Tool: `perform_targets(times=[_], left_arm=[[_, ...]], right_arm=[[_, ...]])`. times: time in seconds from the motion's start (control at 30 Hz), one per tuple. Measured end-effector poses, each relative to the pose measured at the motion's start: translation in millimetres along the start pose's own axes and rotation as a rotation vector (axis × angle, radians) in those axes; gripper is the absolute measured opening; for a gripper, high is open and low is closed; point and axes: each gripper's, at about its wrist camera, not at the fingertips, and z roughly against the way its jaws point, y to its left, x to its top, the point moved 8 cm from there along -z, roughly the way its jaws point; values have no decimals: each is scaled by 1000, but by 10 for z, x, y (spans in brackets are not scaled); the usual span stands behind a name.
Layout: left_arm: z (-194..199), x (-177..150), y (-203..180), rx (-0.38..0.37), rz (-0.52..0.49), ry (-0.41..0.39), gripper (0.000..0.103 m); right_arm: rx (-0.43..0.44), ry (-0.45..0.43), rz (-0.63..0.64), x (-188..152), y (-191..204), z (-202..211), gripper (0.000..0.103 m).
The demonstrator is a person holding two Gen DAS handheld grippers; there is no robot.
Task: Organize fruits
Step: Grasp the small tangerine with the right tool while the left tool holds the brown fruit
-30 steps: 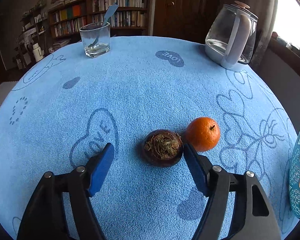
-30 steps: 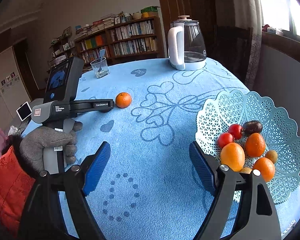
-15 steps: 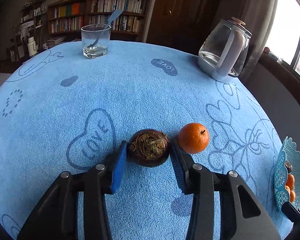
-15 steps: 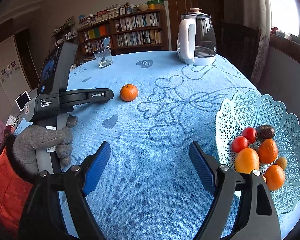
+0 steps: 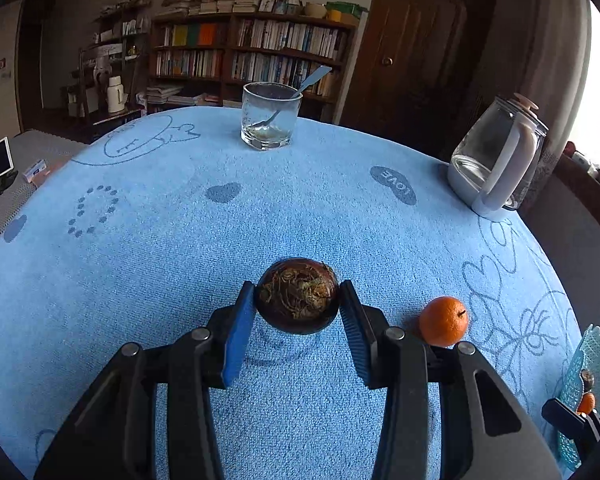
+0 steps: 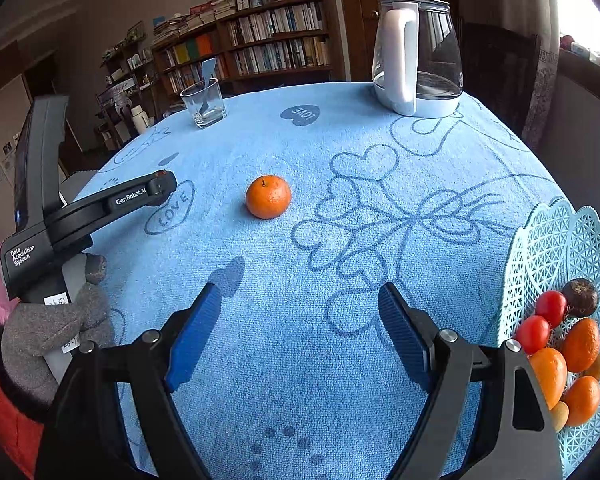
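Left gripper (image 5: 298, 302) fingers clamp a dark round fruit (image 5: 298, 300); right gripper (image 6: 300, 320) fingers wide, empty. Basket (image 6: 556, 240) cut off at right.

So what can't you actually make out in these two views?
- Basket, left view: cut off by the frame edge, most fruit unseen.
- Basket's lower fruit, right view: partly behind the right gripper's arm.
- Dark fruit: out of sight in the right view, behind the left gripper.
- Book titles: too small.
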Motion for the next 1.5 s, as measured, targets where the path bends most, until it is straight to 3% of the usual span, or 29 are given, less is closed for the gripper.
perform_targets(times=[0.33,0.7,0.97,1.13,1.5], left_arm=[[4,43,159,-5,60,3,43],[-30,46,268,-13,112,12,43],[-19,39,283,-23,122,14,43],[-12,35,275,-30,123,16,43],[-8,40,242,-42,121,15,43]], right_arm=[[-38,9,7,350,69,-451,82],[-36,41,46,493,264,-818,82],[-41,72,58,542,344,-1002,62],[-71,72,73,563,334,-1054,42],[-65,66,72,526,345,-943,41]])
